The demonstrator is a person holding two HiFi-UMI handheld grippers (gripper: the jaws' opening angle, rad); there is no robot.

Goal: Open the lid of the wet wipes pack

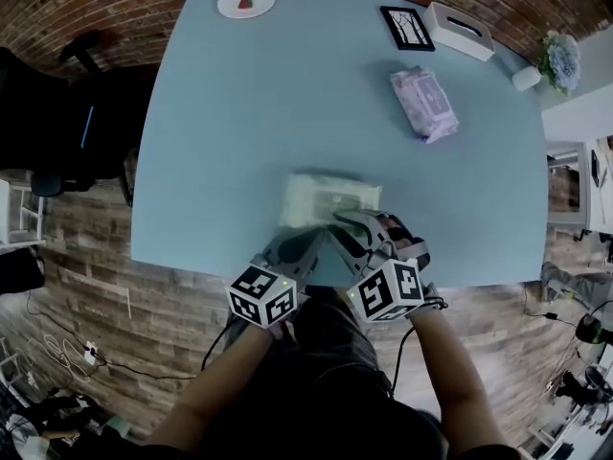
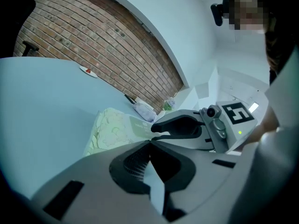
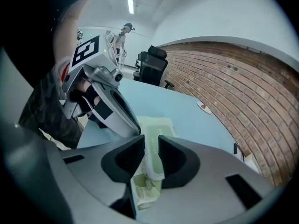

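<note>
My left gripper (image 1: 311, 238) and right gripper (image 1: 356, 226) are grey moulded shells with black ribbed pads (image 2: 135, 161). Each carries a white cube (image 1: 261, 295) printed with black square markers. A green light (image 2: 239, 132) glows beside the cube, and black cables (image 1: 213, 345) trail behind it. I wear dark patterned clothes (image 1: 326, 372).

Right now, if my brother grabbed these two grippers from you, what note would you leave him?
Left gripper: shut and empty, close to the green wet wipes pack.
Right gripper: jaws apart, with the pack's lid in the gap between them. It does not look clamped.
Pack: lying flat on the blue table, near the front edge.
Done: the lid looks lifted at its near end.
Left: probably swing the lid fully back, with the left gripper steadying the pack.
</note>
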